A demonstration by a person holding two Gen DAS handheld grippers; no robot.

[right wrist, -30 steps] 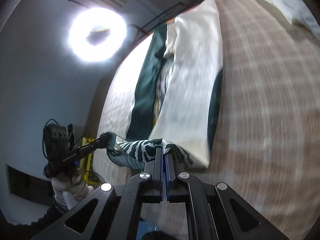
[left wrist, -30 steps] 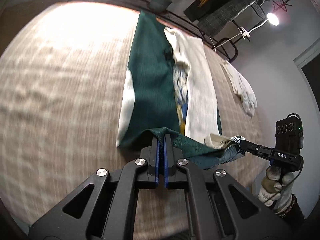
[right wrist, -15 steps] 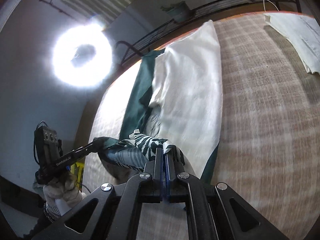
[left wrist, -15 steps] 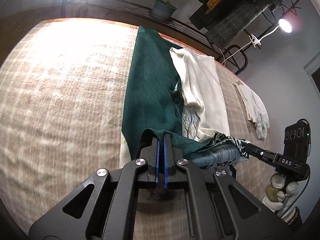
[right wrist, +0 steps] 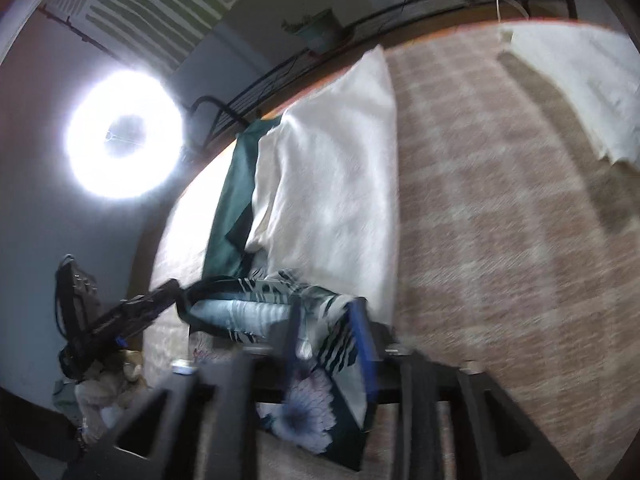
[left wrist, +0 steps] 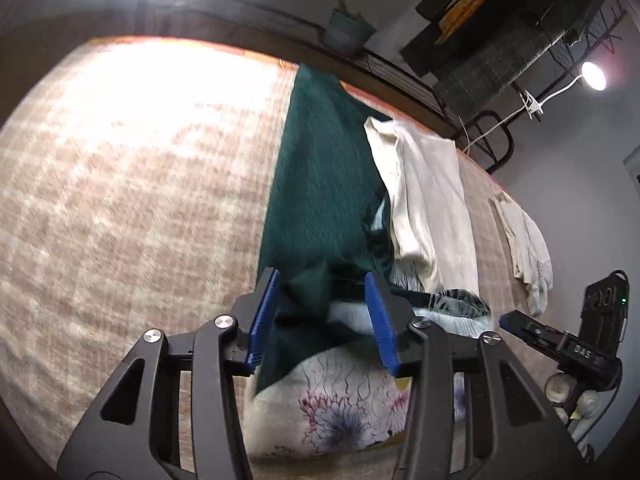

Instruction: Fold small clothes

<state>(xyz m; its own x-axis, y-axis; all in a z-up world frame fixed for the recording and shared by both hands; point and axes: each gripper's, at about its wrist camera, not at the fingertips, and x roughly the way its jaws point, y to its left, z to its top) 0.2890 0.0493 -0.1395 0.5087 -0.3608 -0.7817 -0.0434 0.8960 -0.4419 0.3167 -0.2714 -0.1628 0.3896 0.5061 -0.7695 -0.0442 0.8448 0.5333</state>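
A long garment, dark green (left wrist: pixel 320 184) on one side and cream (left wrist: pixel 428 200) on the other, lies lengthwise on the beige checked cover (left wrist: pixel 132 200). Its near end is doubled over and shows a floral print (left wrist: pixel 340 412). My left gripper (left wrist: pixel 322 316) hovers over that fold; its jaws are opening, with slack green cloth between the blue pads (left wrist: pixel 264 316). My right gripper (right wrist: pixel 328 332) is opening too, over the striped and floral edge (right wrist: pixel 308 412) beside the cream panel (right wrist: pixel 332 184). Each gripper shows in the other's view, the right (left wrist: pixel 560 348) and the left (right wrist: pixel 132 308), each held by a gloved hand.
A second pale garment (left wrist: pixel 528 252) lies on the cover to the right, also seen as white cloth (right wrist: pixel 580 80). A ring light (right wrist: pixel 124 140) glares at the left. Behind the far edge stand a metal rail with a potted plant (left wrist: pixel 348 28) and a clothes rack (left wrist: pixel 520 40).
Both grippers were shut on the garment's near hem and carried it forward over the rest. Now both sets of jaws stand apart and the folded end rests on the garment.
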